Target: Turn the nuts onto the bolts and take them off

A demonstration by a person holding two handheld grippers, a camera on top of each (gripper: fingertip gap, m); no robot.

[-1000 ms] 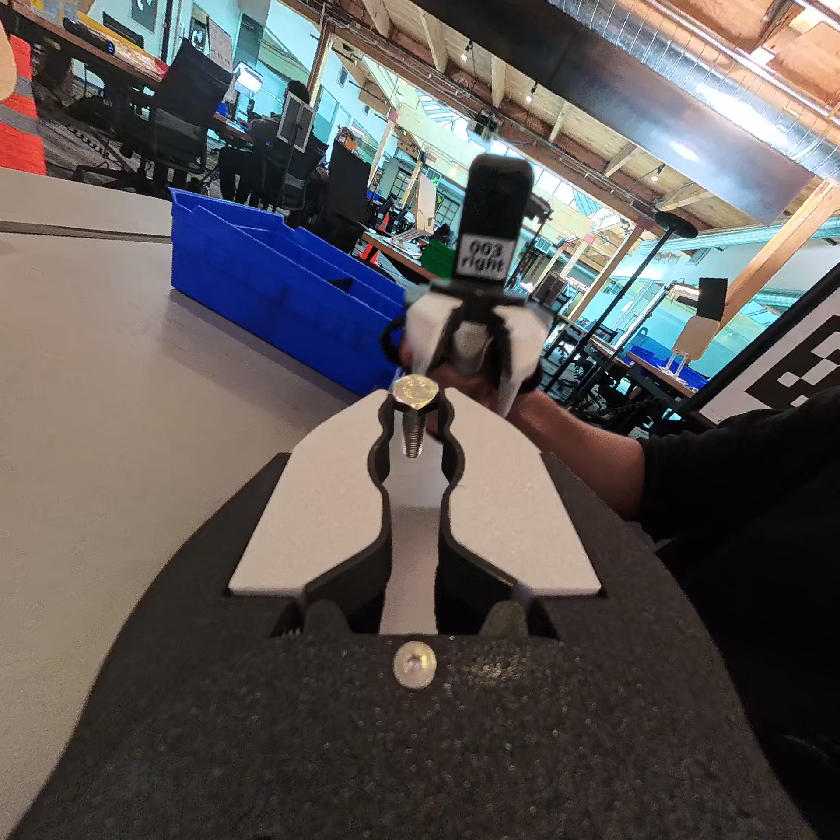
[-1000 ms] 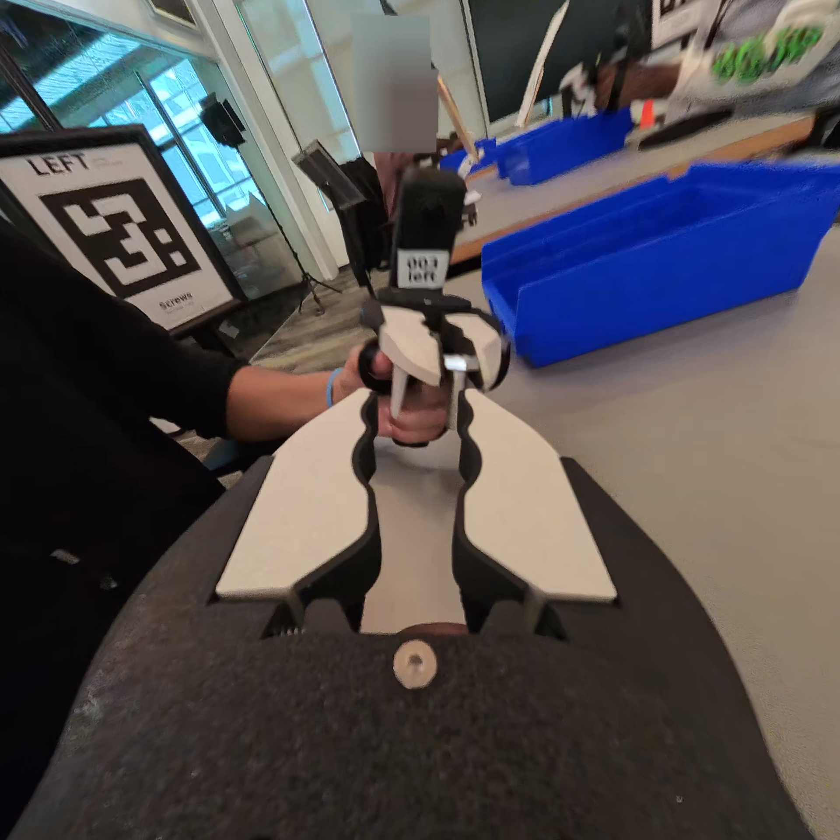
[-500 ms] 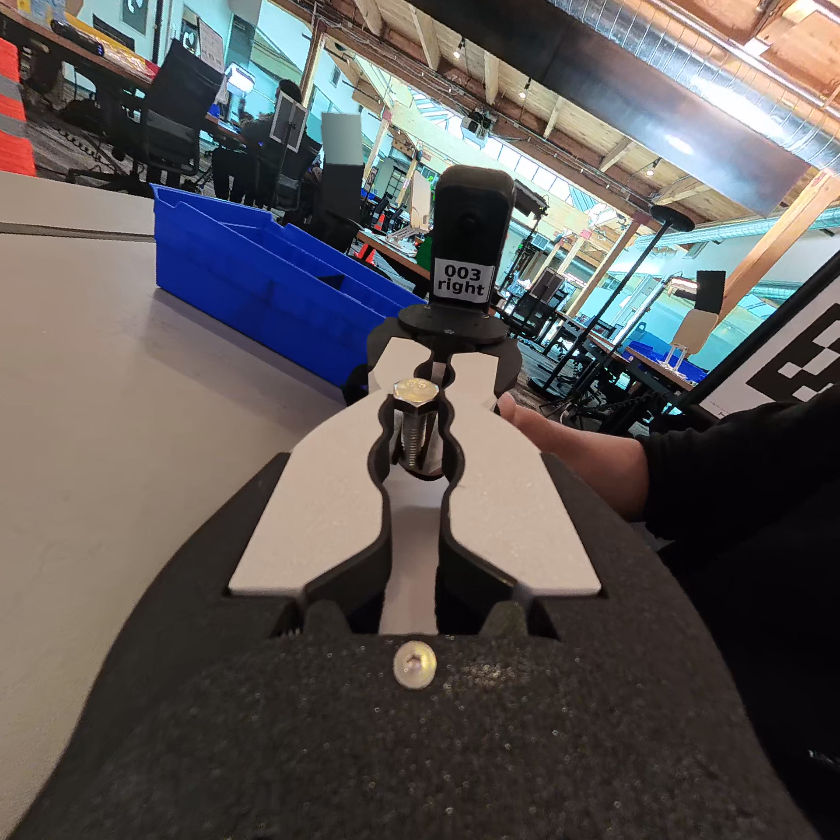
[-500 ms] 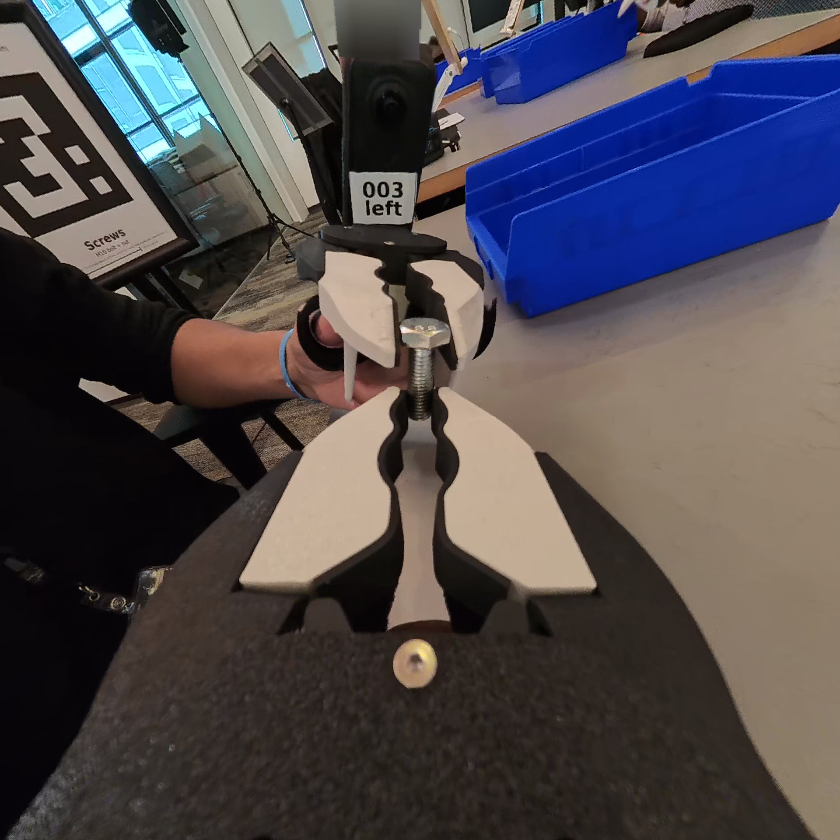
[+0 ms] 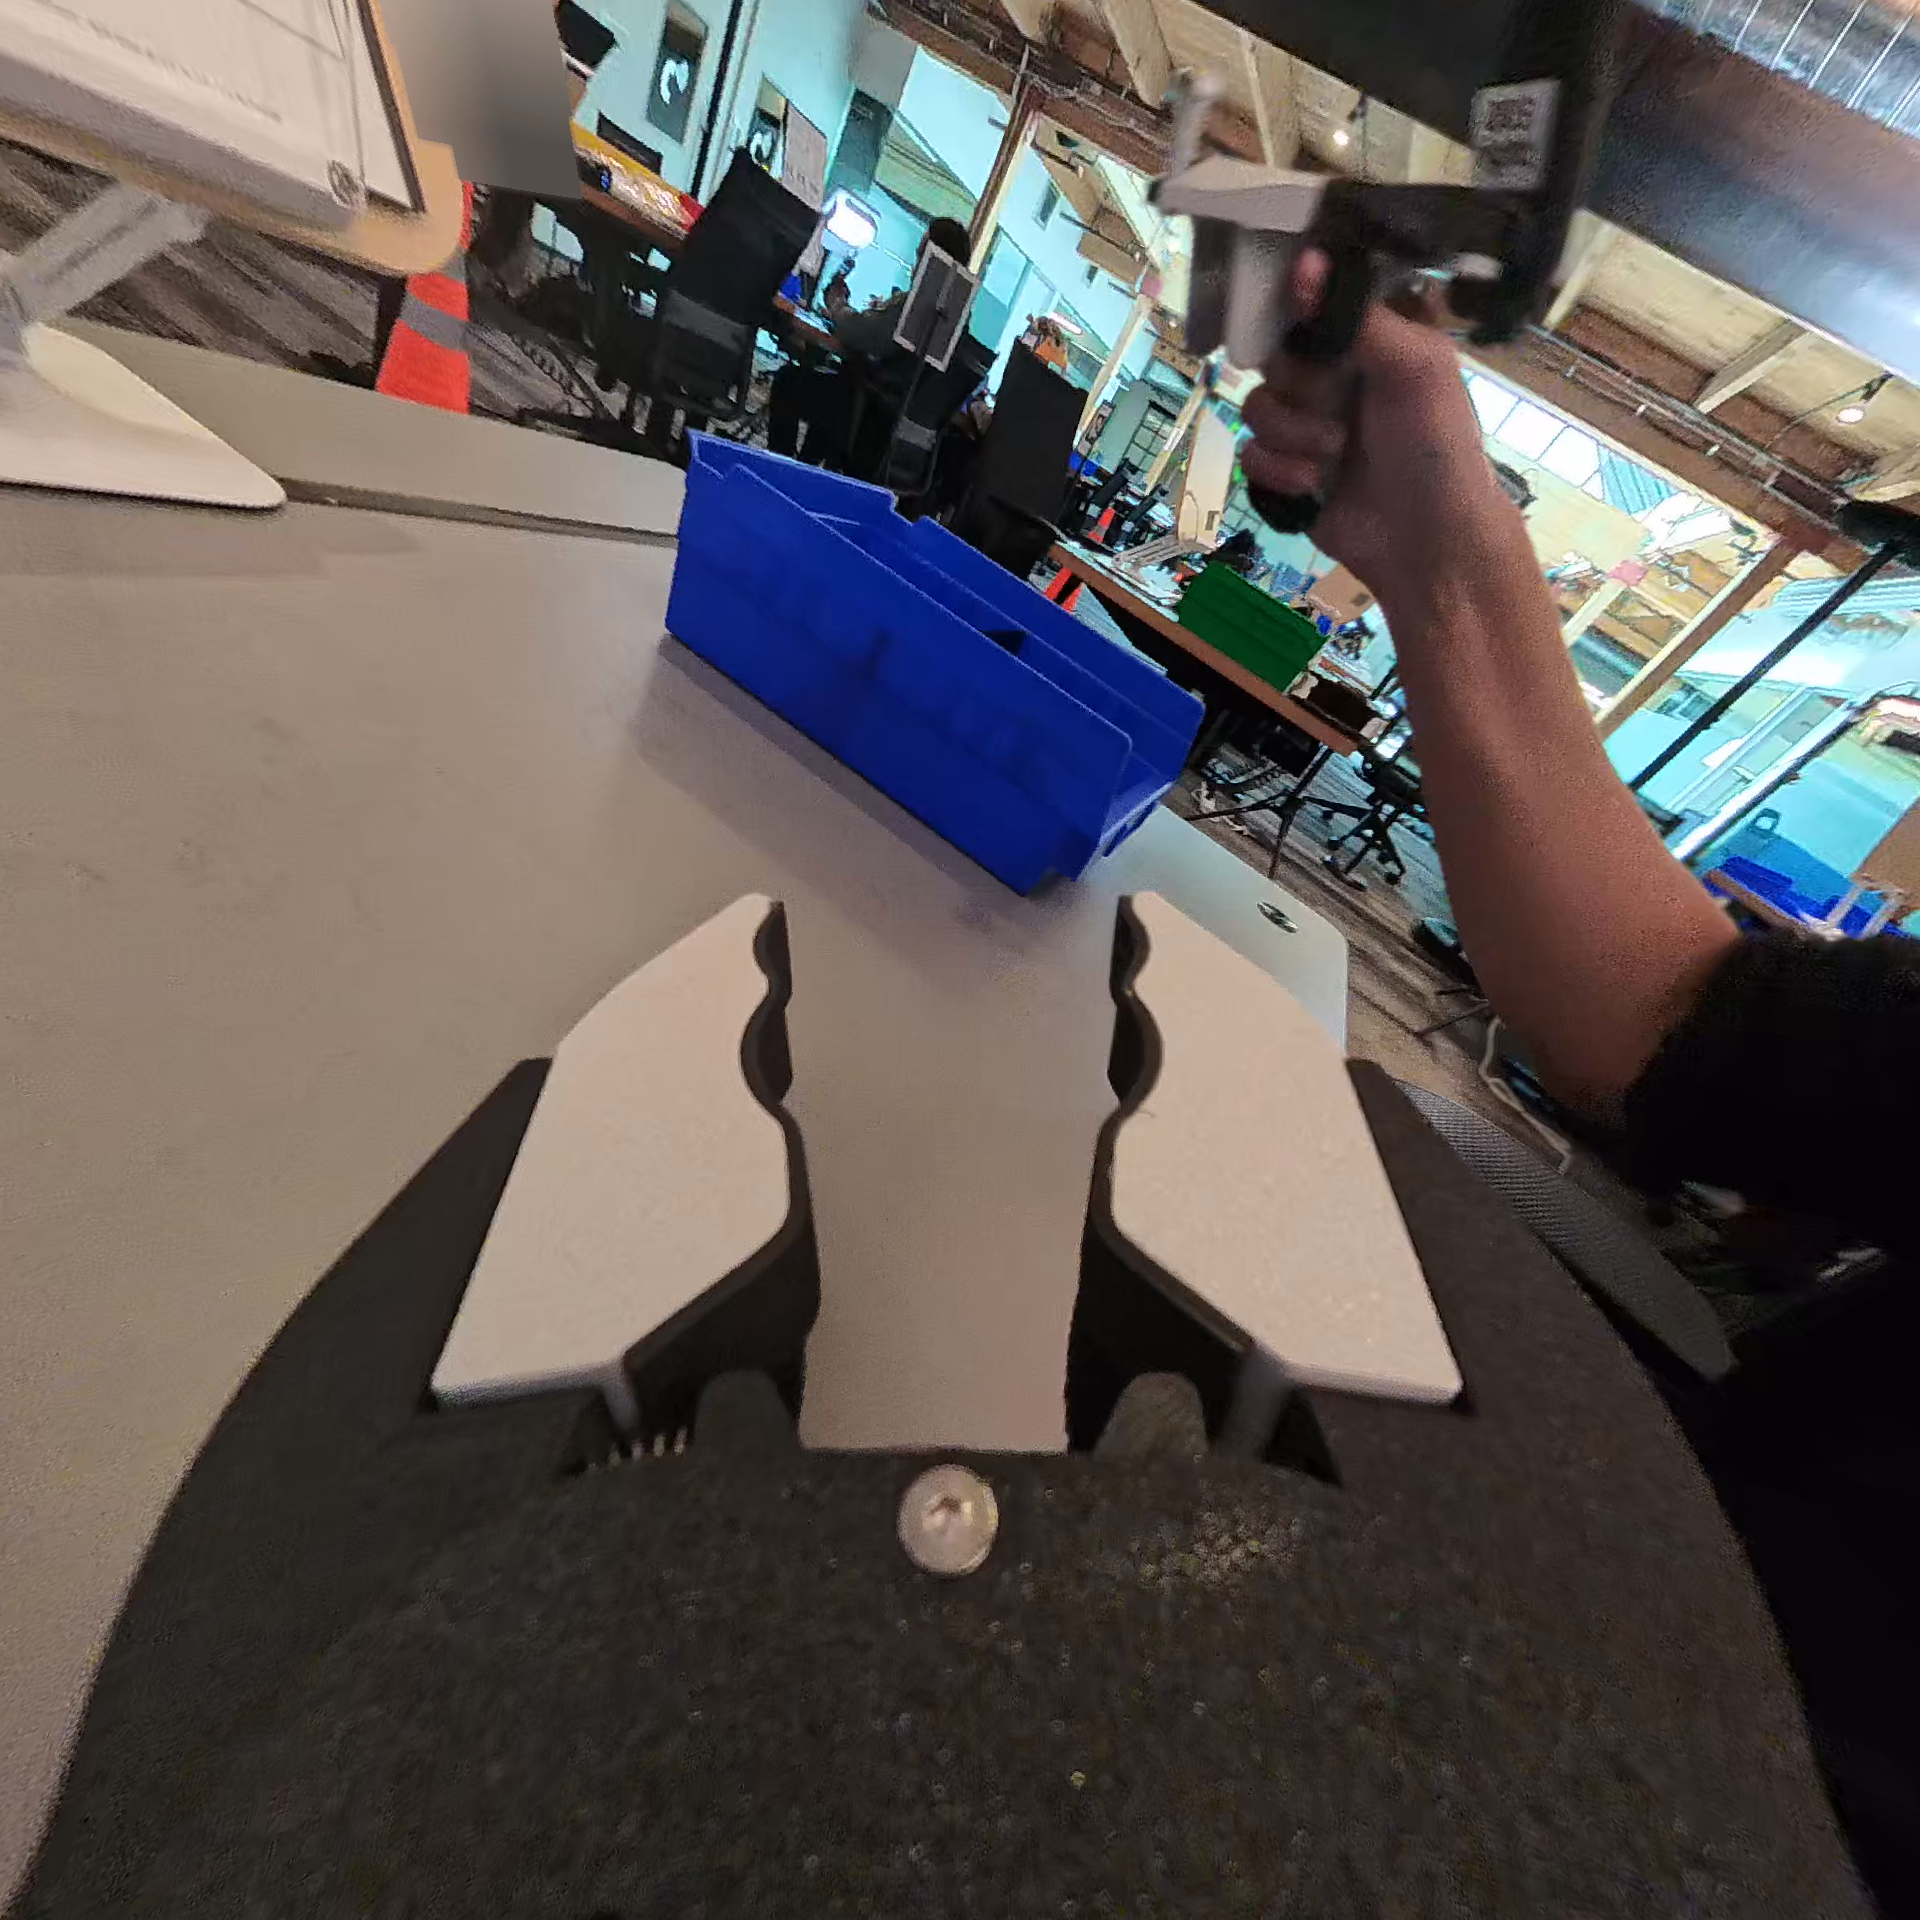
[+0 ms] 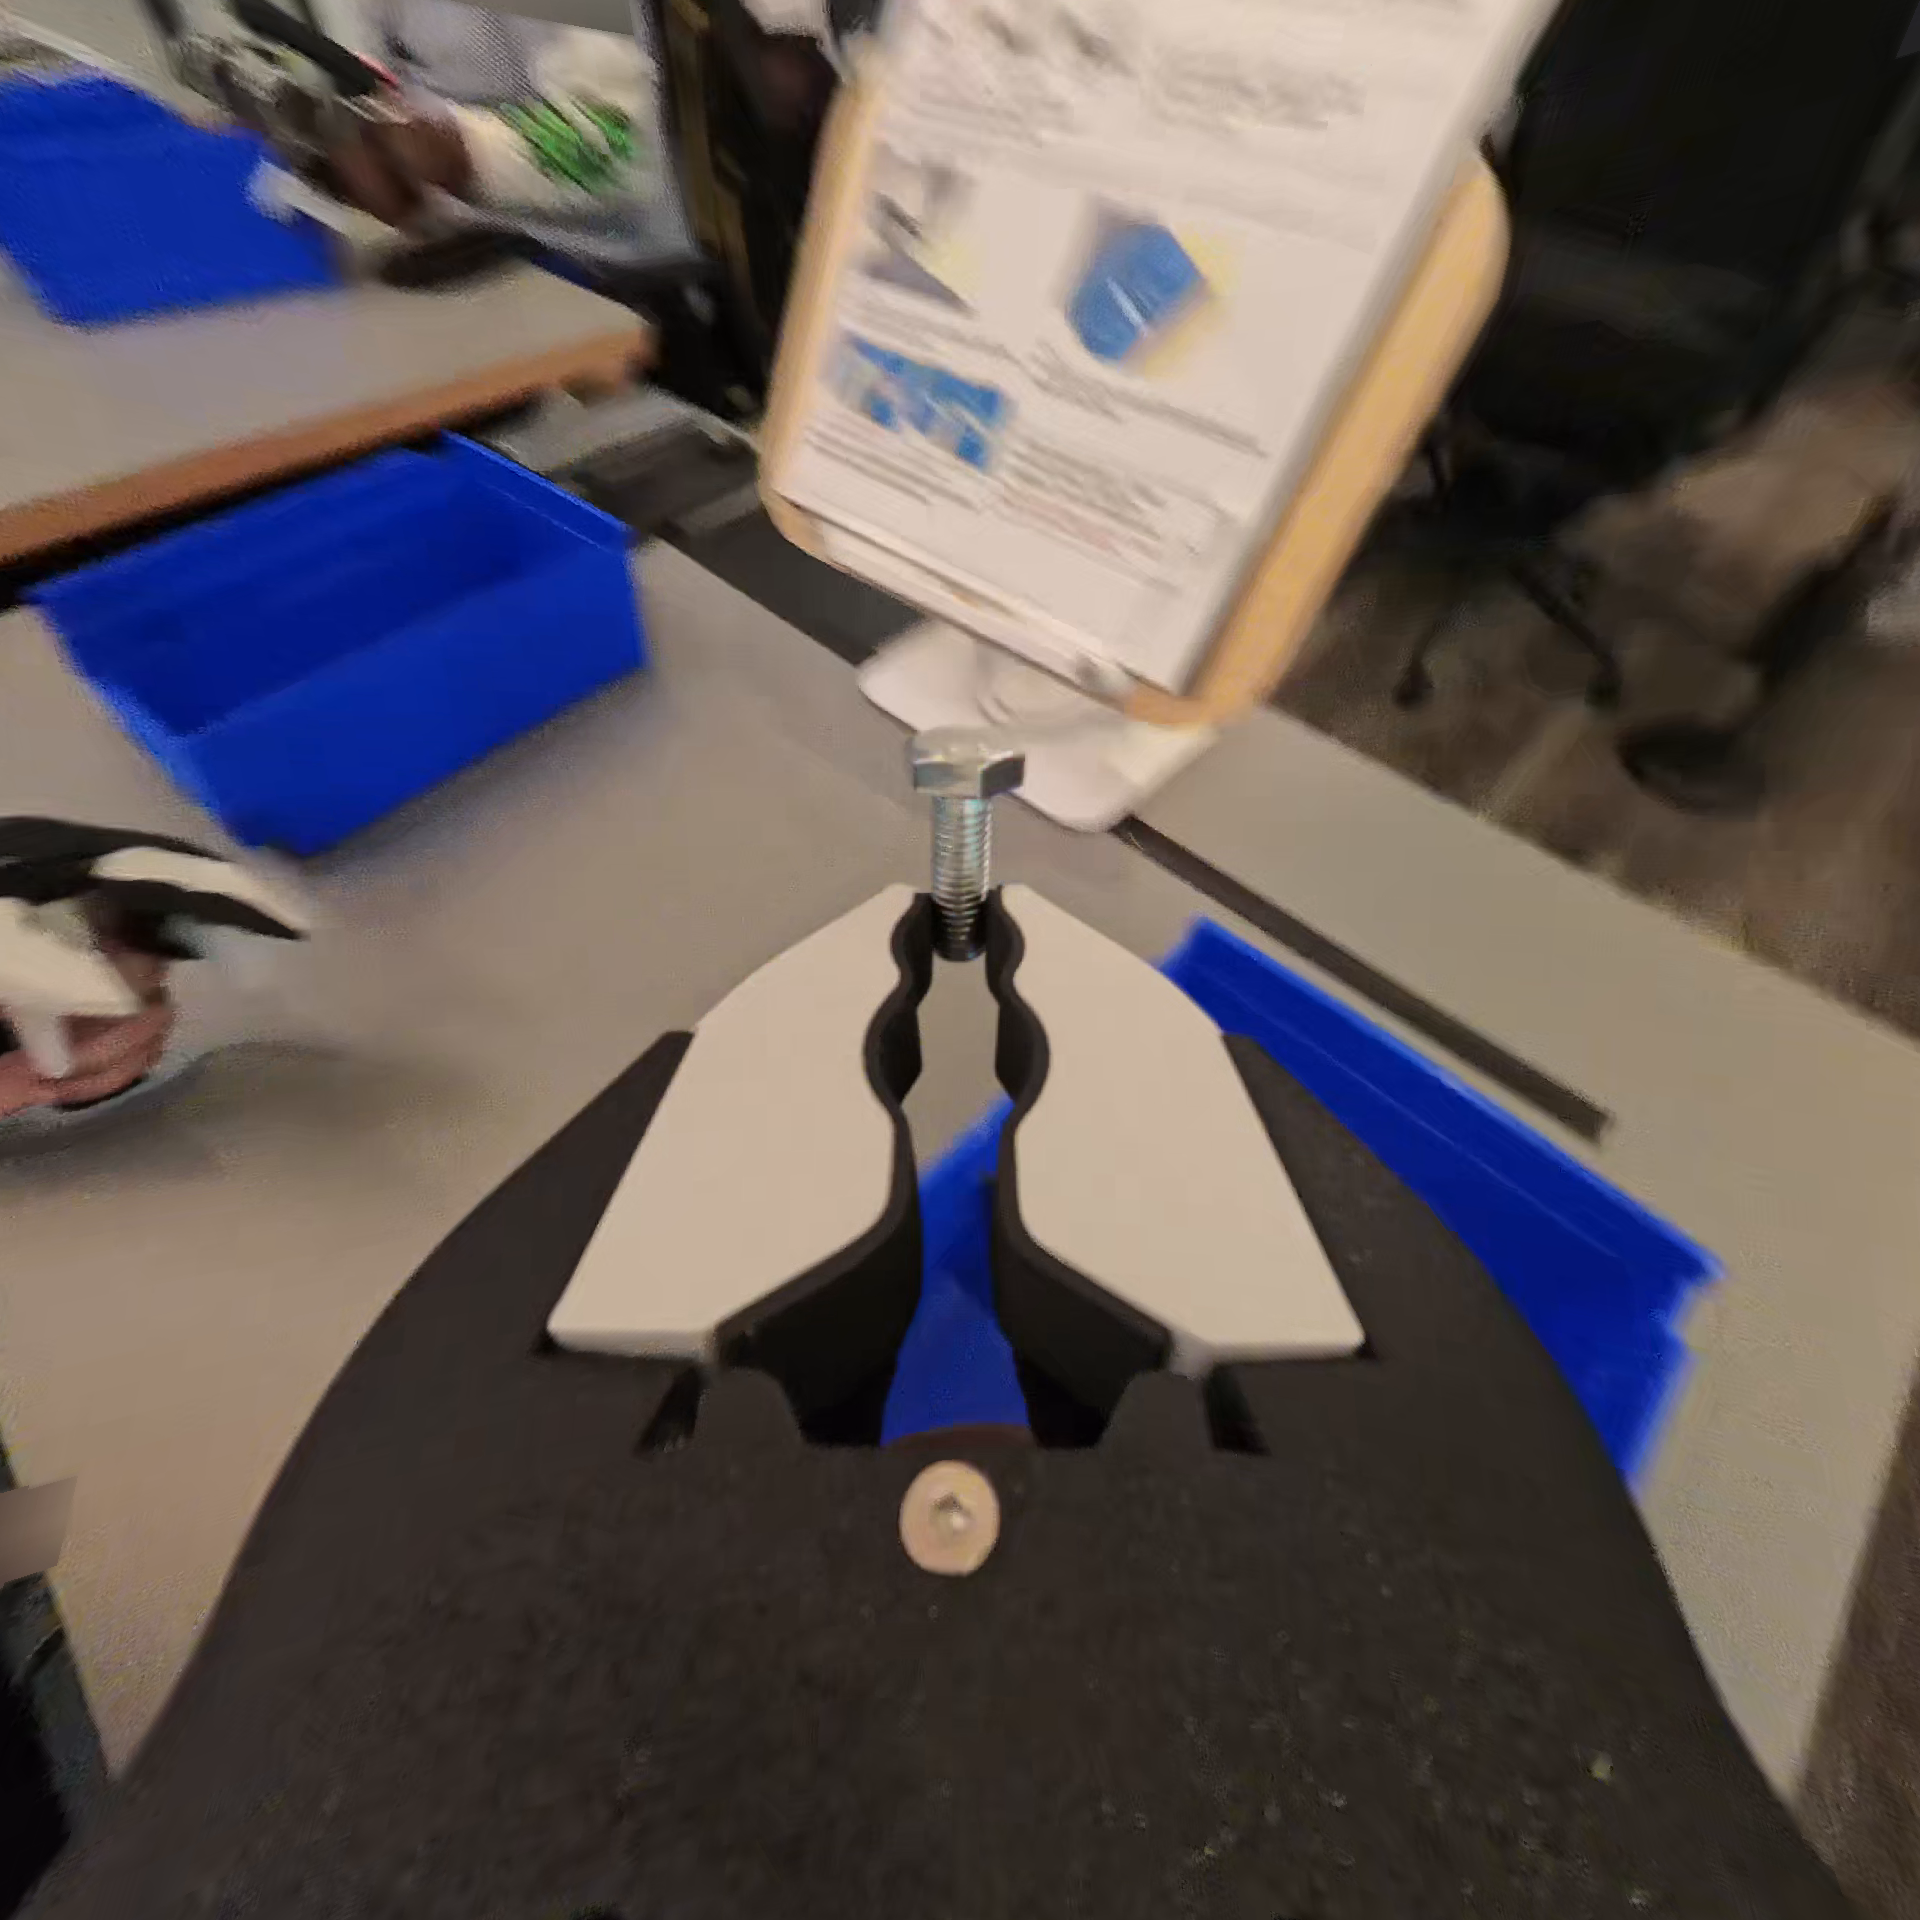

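The bolt (image 6: 962, 831) stands upright at the very tip of the right gripper (image 6: 958, 920), head up, with only the lower end of its thread pinched between the two fingertips. Most of the shank and the head rise clear above them. No nut shows on the thread, and none lies anywhere in either view that I can make out. The right gripper is clamped on the bolt and hangs over the grey table (image 6: 582, 997), with one blue bin (image 6: 1475, 1174) partly beneath it and a second blue bin (image 6: 343, 634) farther off to the left. Behind the bolt stands an instruction sheet on a wooden board (image 6: 1132, 343), badly blurred.

The left gripper (image 5: 945, 935) is spread wide with nothing between its fingers, low over the table near a blue bin (image 5: 914, 686). In the left wrist view the right gripper (image 5: 1226, 249) is raised high, well apart, in the person's hand (image 5: 1361, 447).

The hold on the bolt looks thin: so little thread is caught that a sideways knock or a quick swing could tip it or let it slip out, likely into the bin below or onto the table. If a nut is pressed on while the bolt leans, the thread may start crooked and jam.
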